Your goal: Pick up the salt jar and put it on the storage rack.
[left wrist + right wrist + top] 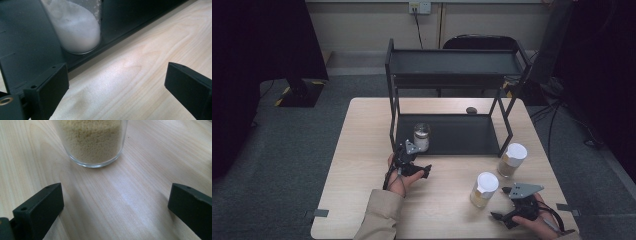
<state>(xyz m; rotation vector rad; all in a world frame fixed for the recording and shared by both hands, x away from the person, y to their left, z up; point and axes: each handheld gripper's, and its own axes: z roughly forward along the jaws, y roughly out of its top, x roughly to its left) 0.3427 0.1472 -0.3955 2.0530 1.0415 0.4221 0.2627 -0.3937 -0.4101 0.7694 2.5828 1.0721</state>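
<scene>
Both your grippers stand wide apart, empty: left gripper (116,82) faces the white-powder jar (75,27) on the rack's lower shelf (22,50); right gripper (116,205) faces the grain jar (93,140).

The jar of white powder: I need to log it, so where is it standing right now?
In the high view the jar of white powder stands on the black rack's bottom shelf, at its front left corner, just beyond the left claw.

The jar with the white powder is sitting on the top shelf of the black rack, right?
Not quite. The jar with the white powder stands on the bottom shelf of the black rack, near its front left corner. The high view shows it.
</scene>
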